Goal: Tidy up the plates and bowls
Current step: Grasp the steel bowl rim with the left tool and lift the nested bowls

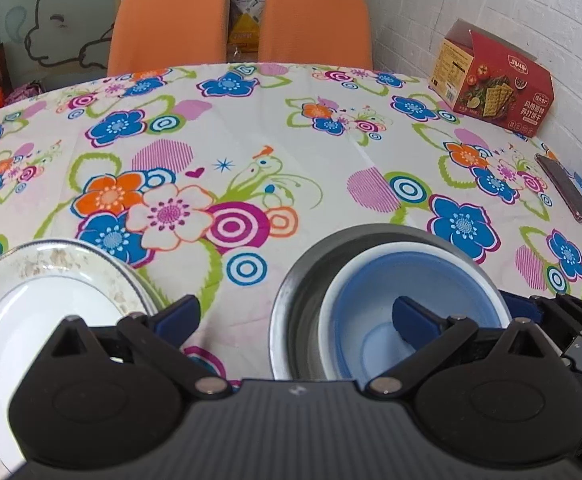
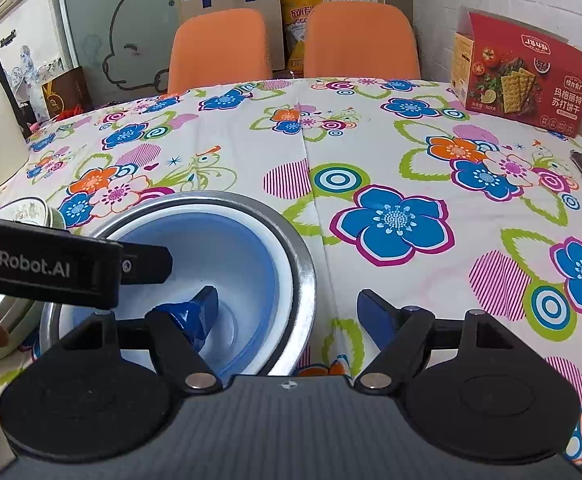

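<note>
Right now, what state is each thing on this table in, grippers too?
Blue bowl: upright, nested inside the metal bowl.
Metal bowl: upright on the tablecloth, holding the blue bowl.
Plate: lying flat, nothing visible on it.
Left gripper: open, one finger reaching into the blue bowl.
Right gripper: open, straddling the bowls' rims.
Cracker box: standing, top flap raised.
Phone: lying flat, screen dark.

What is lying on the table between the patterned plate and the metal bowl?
Nothing: in the left wrist view, only bare flowered tablecloth separates the patterned plate from the metal bowl. The left gripper's finger hangs above that stretch.
</note>
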A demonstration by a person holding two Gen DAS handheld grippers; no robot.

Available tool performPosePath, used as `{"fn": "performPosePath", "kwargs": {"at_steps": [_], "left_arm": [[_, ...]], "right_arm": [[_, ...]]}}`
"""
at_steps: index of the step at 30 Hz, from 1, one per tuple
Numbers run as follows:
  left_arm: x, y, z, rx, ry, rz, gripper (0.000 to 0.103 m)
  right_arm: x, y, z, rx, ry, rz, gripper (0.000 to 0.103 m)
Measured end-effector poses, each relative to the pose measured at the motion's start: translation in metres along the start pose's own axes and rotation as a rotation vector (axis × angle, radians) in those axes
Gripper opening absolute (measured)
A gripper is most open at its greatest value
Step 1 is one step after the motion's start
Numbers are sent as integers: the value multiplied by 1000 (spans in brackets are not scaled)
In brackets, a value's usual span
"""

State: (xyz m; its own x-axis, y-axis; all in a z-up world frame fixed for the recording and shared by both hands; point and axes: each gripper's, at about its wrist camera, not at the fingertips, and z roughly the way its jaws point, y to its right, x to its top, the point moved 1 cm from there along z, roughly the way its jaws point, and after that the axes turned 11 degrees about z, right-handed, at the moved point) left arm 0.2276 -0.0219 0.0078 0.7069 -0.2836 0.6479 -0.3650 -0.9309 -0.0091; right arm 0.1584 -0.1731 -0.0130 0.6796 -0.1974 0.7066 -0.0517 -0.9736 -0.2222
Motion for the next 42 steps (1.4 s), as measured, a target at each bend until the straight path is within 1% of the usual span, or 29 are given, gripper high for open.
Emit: {"fn": "performPosePath", "kwargs": {"at_steps": [2, 7, 9, 13, 15, 17, 22, 26, 29, 33, 35, 37, 40, 42], "left_arm": [[-1, 3, 1, 21, -4, 36, 102], [-1, 7, 6, 47, -15, 96, 102], [0, 8, 9, 44, -20, 114, 102], [3, 5, 16, -34, -44, 150, 102], [5, 3, 21, -91, -58, 187, 102], [7, 0, 27, -145, -85, 202, 102], [8, -3, 31, -179, -83, 241, 101], [7, -4, 32, -186, -59, 262, 102], [8, -5, 33, -184, -62, 266, 102], [7, -5, 32, -190, -75, 250, 101], [7, -2, 31, -187, -83, 249, 100], [6, 2, 31, -172, -87, 254, 99], [7, 3, 30, -169, -93, 249, 96], [8, 2, 29, -169, -98, 240, 95]], "right_arm": [[-2, 0, 0, -5, 14, 4, 64], [-4, -1, -1, -18, 27, 18, 65], [-6, -1, -2, -17, 35, 17, 65], [-9, 4, -3, 12, 52, 6, 65], [-8, 3, -4, 19, 46, -7, 66], [-8, 2, -5, 18, 34, -15, 66], [-6, 1, -4, 20, 4, -24, 69], [-10, 2, -5, 26, 27, -21, 70], [-11, 2, -4, 25, 48, -17, 72], [-5, -2, -5, 4, 2, -40, 71], [-5, -3, -9, -19, 9, -75, 70], [-5, -1, -12, -29, 12, -93, 67], [-5, 6, -16, 13, 5, -68, 63], [-5, 4, -16, 21, -4, -76, 59]]}}
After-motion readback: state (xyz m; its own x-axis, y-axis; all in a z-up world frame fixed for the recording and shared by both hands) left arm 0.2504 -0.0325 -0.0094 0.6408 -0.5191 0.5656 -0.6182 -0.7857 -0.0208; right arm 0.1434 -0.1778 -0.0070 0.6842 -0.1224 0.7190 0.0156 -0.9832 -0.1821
